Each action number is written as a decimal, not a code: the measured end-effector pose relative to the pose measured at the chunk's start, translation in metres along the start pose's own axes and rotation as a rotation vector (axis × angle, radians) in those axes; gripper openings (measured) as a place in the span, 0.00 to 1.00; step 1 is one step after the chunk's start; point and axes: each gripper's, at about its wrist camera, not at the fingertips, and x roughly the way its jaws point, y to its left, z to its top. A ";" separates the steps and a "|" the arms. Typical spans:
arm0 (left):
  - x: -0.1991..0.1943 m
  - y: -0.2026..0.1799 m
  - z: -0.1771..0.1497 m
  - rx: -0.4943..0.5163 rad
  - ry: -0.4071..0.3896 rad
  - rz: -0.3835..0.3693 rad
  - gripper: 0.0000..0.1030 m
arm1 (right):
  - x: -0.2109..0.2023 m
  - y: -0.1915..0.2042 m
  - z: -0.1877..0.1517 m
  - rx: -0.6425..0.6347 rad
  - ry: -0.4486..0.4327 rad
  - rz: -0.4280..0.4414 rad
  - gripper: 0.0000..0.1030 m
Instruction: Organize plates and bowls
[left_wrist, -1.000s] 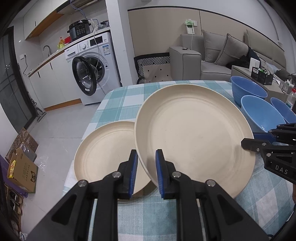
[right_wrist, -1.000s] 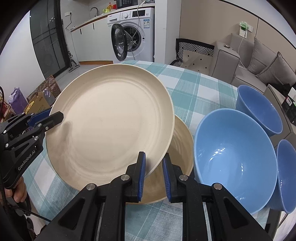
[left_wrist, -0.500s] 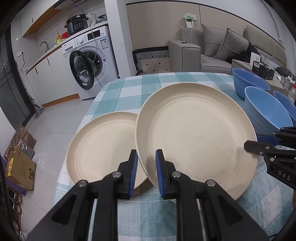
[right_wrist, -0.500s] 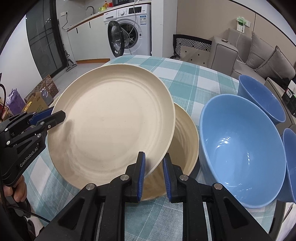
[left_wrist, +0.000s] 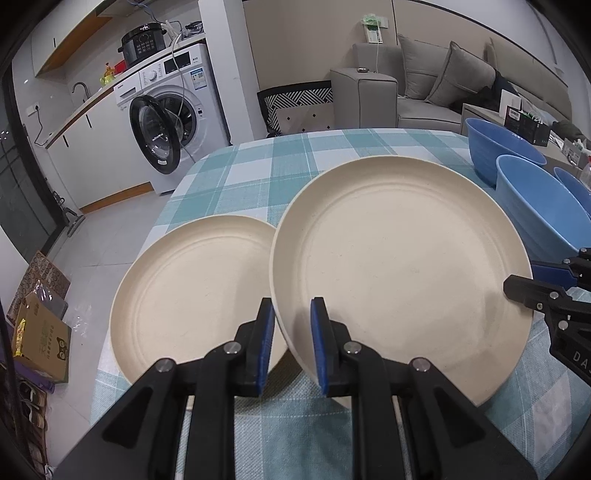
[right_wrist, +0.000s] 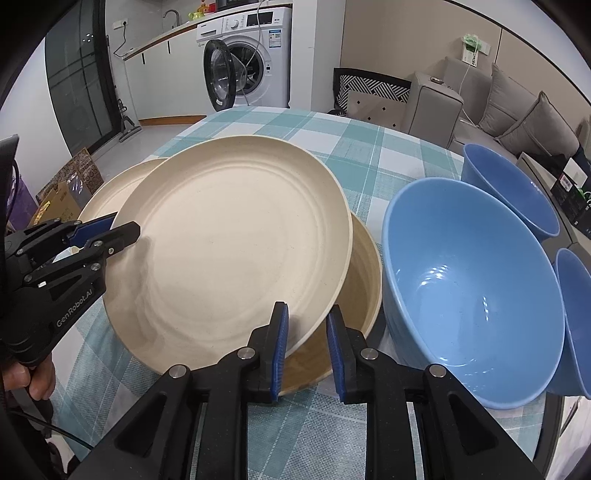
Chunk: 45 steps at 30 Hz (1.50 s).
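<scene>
Plates: three cream ones on the checked tablecloth (left_wrist: 258, 177). One held plate (right_wrist: 236, 243) is up in the air and tilted, one flat plate (left_wrist: 199, 288) sits by the table's left edge, and a lower plate (right_wrist: 365, 266) lies partly under the held one.
Left gripper (left_wrist: 293, 345): pads pressed together on the near rim of the held plate.
Right gripper (right_wrist: 306, 345): rim of the same plate sits between its pads, which look to be barely parted, so it's a light pinch at best.
Bowls: three blue bowls (right_wrist: 469, 280) side by side near the table's right edge, none nested yet.
Progress: early I'd say, no finished stack anywhere.
Left to do: set the held plate down on another, add the third, then nest the bowls.
</scene>
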 end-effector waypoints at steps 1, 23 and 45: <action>0.001 -0.001 0.000 0.003 0.001 -0.003 0.17 | -0.001 0.000 -0.001 -0.004 -0.004 -0.009 0.20; 0.011 -0.015 0.003 0.055 0.013 0.003 0.17 | 0.000 0.013 -0.014 -0.078 -0.021 -0.149 0.26; 0.017 -0.017 -0.002 0.066 0.039 -0.025 0.20 | 0.007 0.011 -0.013 -0.075 0.020 -0.120 0.38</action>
